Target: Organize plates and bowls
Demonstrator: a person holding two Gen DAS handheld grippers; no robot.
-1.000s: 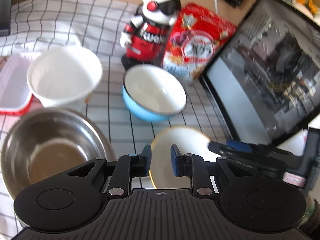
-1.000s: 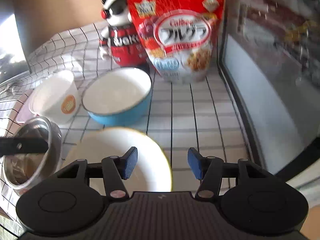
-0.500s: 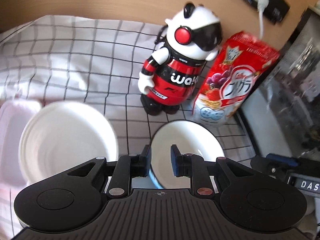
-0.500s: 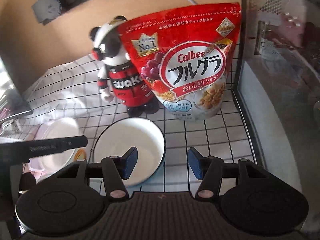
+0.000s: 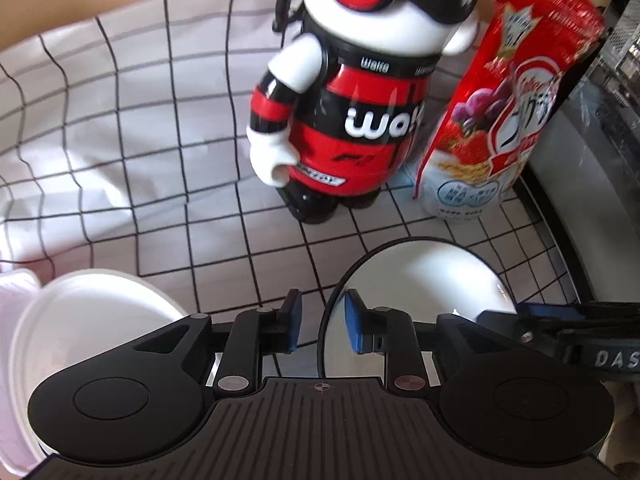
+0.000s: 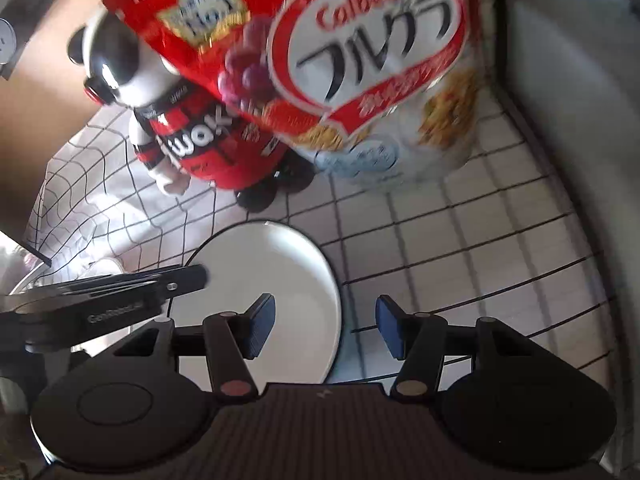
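left tongs point(image 5: 320, 322), narrow, now straddle the white-lined bowl point(image 5: 420, 280) rim; right tongs point(image 6: 325, 326), wide, moved closer.

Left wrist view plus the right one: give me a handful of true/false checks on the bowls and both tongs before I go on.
1. The left tongs straddle the near-left rim of the blue bowl. True.
2. The right tongs are clamped shut on the cereal bag. False: they are open, and the bag stands beyond them.
3. The blue bowl is full of cereal. False: its white inside is bare.
4. A white bowl sits left of the blue bowl. True.
5. The robot figurine lies on its side. False: it stands upright beside the bag.
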